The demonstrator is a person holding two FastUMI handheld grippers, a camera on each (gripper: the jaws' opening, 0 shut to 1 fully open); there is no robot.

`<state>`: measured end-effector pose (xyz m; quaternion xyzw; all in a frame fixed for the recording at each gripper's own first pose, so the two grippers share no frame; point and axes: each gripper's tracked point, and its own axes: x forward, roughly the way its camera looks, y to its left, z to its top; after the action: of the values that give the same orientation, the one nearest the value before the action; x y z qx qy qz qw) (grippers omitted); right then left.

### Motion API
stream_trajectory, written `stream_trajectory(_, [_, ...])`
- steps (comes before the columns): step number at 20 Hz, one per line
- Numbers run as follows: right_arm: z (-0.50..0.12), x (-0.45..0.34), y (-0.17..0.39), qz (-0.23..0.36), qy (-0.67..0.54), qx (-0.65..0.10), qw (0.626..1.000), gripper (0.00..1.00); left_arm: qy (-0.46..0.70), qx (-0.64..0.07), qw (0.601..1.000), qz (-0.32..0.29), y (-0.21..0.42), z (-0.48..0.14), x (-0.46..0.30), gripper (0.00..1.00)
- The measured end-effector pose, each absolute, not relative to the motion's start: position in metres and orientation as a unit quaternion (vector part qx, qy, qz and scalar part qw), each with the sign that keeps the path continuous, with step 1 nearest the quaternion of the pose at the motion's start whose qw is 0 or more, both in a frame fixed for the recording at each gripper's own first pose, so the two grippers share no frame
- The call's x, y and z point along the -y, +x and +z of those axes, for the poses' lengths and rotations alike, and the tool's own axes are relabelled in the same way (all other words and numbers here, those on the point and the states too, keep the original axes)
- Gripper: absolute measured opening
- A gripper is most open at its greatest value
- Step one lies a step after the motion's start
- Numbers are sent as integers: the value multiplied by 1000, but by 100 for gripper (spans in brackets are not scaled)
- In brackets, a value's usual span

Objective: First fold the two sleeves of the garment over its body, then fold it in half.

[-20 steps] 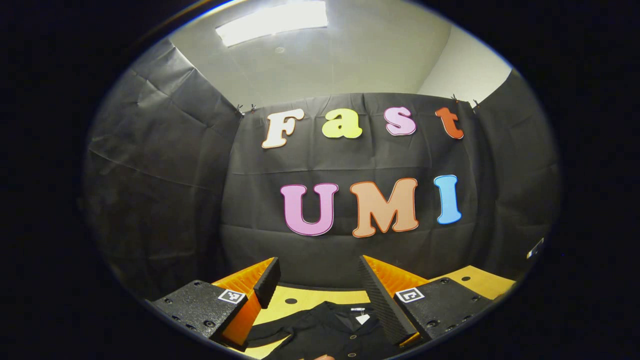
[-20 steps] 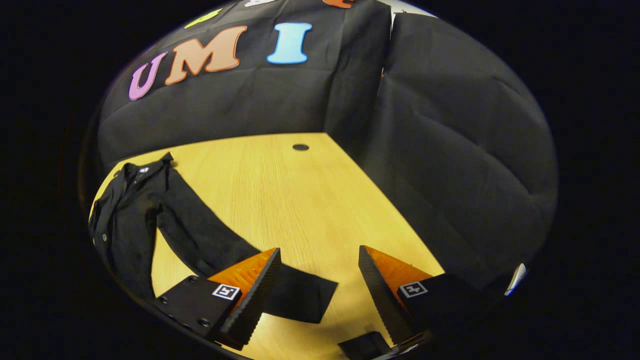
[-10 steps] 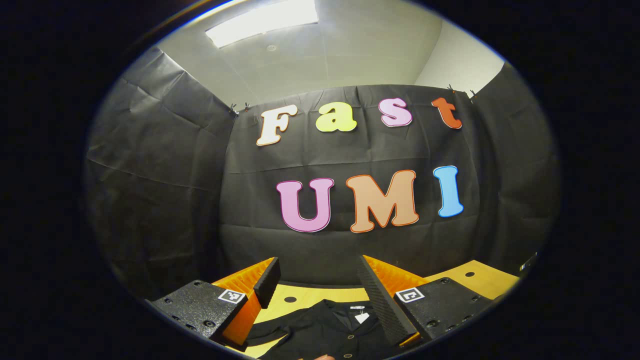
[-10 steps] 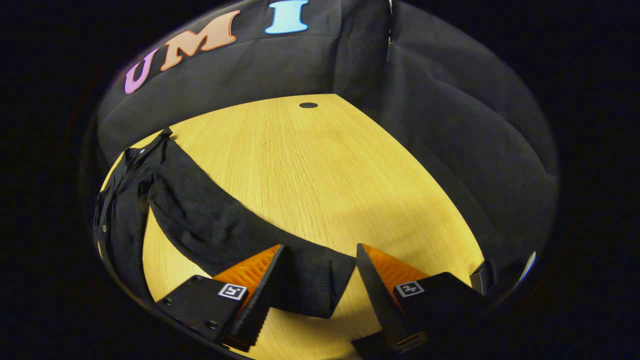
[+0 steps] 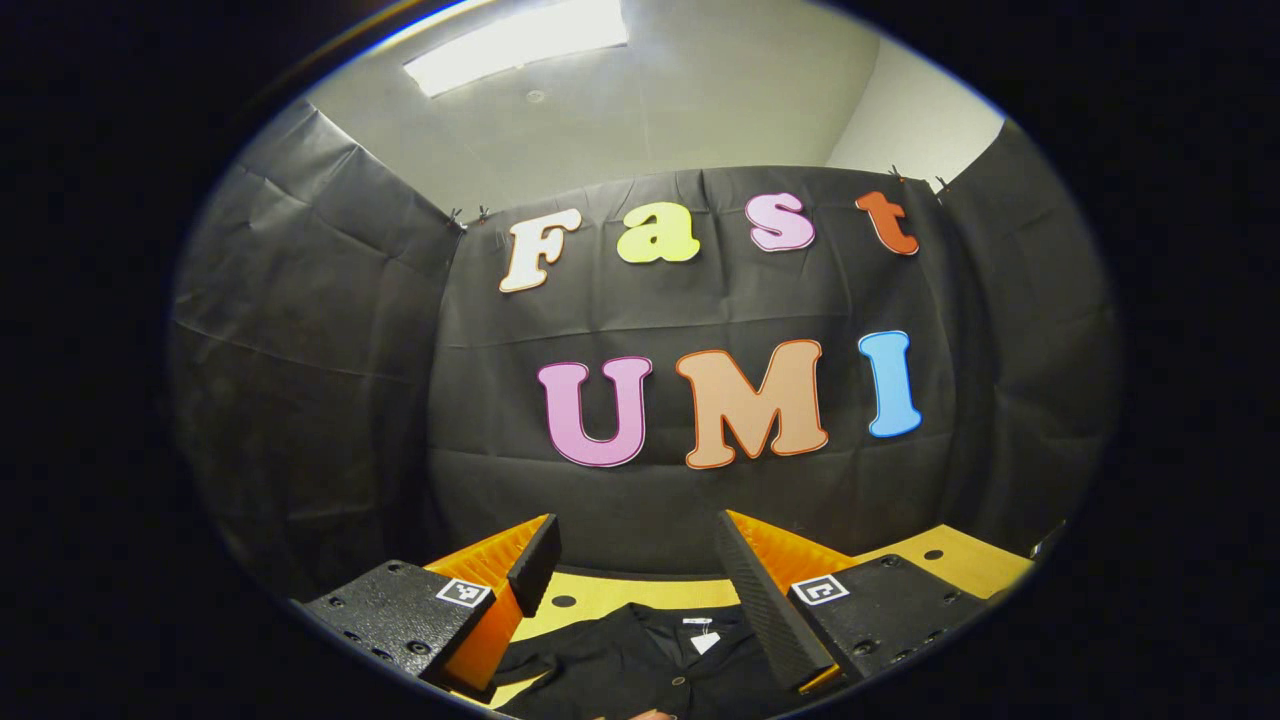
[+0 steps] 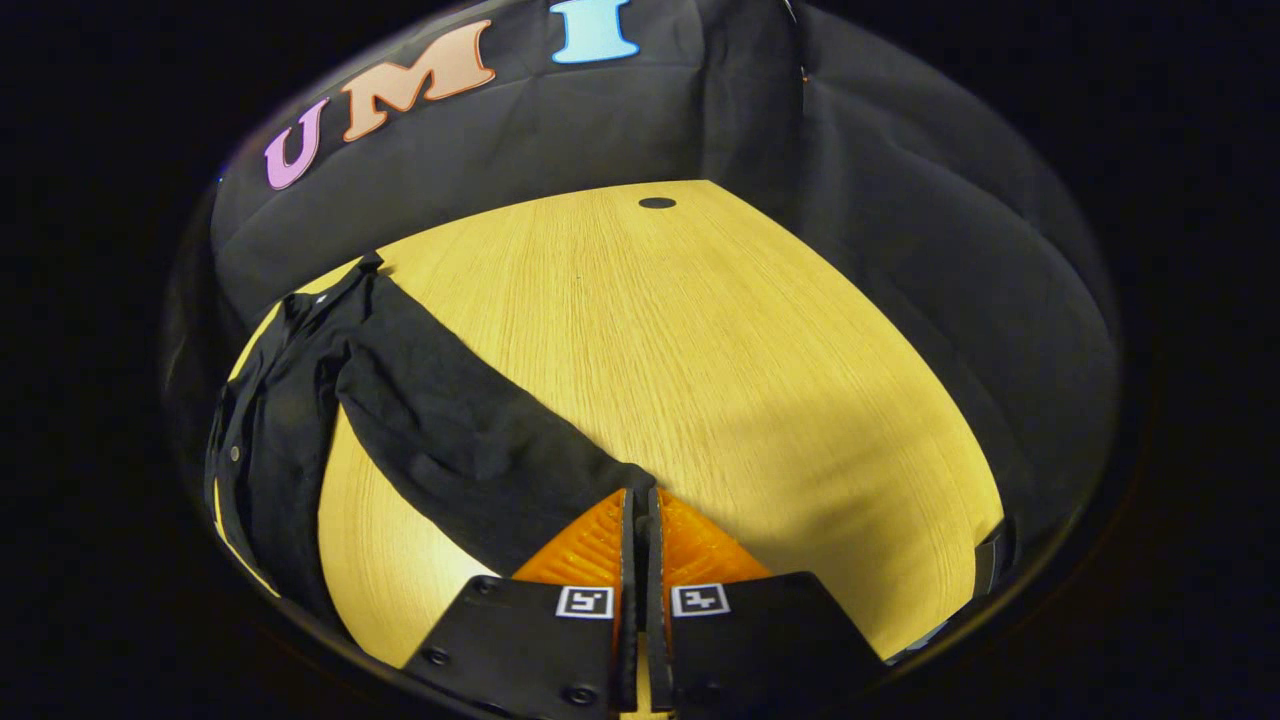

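Note:
A black button-up shirt [image 6: 270, 440] lies on the wooden table [image 6: 720, 340] at the left of the right gripper view, its long sleeve [image 6: 470, 440] stretched out toward me. My right gripper [image 6: 636, 500] is shut on the cuff end of that sleeve, the cloth pinched between both fingers. In the left gripper view, my left gripper [image 5: 640, 570] hangs open above the shirt's collar [image 5: 690, 630], with nothing between its fingers. The shirt's lower body is hidden below that view's edge.
Black cloth walls close the booth behind and to the right of the table. A small dark hole [image 6: 657, 203] sits near the table's far edge. Bare wood spreads to the right of the sleeve.
My right gripper came down over the sleeve's cuff and closed on it; it was open a second ago. The left gripper drifted only slightly and stays open.

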<state>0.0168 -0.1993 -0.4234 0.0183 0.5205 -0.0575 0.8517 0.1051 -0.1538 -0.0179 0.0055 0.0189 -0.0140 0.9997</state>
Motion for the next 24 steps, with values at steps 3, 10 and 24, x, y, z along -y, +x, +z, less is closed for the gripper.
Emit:
stream_trajectory(3, [-410, 198, 22, -45, 41, -498, 865, 3, 8, -19, 1000, -2, 99, -17, 142, 94])
stream_trajectory(10, [-315, 118, 78, 34, 29, -384, 922, 3, -12, -14, 1000, 4, 97, -25, 104, 93])
stream_trajectory(24, [-203, -158, 135, 161, -10, -287, 944, 3, -19, -12, 998, 60, 88, -48, -86, 93])
